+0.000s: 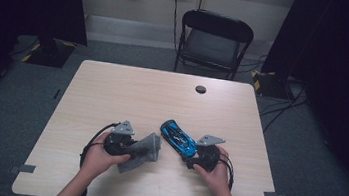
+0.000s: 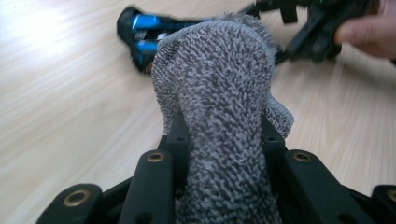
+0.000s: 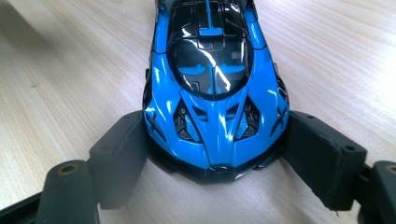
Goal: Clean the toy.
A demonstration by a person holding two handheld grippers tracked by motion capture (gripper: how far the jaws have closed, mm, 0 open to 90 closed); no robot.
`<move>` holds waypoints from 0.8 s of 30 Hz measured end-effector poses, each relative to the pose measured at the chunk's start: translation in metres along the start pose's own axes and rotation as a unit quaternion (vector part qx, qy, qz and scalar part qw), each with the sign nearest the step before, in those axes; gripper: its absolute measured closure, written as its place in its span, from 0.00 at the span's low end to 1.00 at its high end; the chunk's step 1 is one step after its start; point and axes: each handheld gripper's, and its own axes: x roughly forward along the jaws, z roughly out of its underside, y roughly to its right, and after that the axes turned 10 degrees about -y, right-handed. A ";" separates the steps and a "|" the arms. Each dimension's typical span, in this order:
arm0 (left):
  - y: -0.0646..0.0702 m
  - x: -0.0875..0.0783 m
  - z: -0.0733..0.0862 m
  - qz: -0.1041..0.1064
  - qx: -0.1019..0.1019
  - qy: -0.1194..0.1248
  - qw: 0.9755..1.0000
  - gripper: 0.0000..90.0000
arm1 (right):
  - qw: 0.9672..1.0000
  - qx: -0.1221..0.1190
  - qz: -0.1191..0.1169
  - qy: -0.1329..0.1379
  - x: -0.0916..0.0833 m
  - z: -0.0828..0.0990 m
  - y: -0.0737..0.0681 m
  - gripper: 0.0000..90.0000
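Gripping a soft grey terry cloth (image 2: 219, 107) in our left tongs (image 1: 132, 145), we held it bunched and limp beside the glossy blue toy sports car (image 3: 215, 88), rigid, slippery, clamped at its nose by our right tongs (image 3: 217, 154) on the table (image 1: 128, 92).

Near the pale wooden table's (image 1: 113, 85) front edge, the left gripper (image 1: 142, 147) pinches a grey terry cloth (image 1: 148, 150); the right gripper (image 1: 191, 153) clamps a glossy blue toy car (image 1: 178, 136).
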 end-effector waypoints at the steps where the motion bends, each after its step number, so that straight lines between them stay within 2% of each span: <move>1: 0.001 0.003 -0.006 0.003 0.003 -0.001 1.000 0.74 | 1.000 0.000 0.001 0.000 0.000 0.000 0.000 0.25; 5: 0.004 0.015 -0.025 0.009 -0.005 0.004 1.000 0.74 | 1.000 0.000 0.001 0.000 0.000 0.000 0.000 0.25; 7: 0.004 0.018 -0.029 0.011 -0.012 0.006 1.000 0.74 | 1.000 0.000 0.001 0.000 0.000 0.000 0.000 0.25; 13: 0.004 0.035 -0.050 0.011 -0.010 0.011 1.000 0.74 | 1.000 0.000 0.001 0.000 0.000 0.000 0.000 0.25; 17: 0.004 0.043 -0.058 0.012 -0.010 0.013 1.000 0.74 | 1.000 0.000 0.001 0.000 0.000 0.000 0.000 0.25; 20: 0.005 0.052 -0.063 0.003 -0.004 0.010 1.000 0.74 | 1.000 0.000 0.001 0.000 0.000 0.000 0.000 0.25; 24: 0.004 0.063 -0.068 0.007 -0.011 0.014 1.000 0.74 | 1.000 0.000 0.000 0.000 0.000 0.000 0.000 0.25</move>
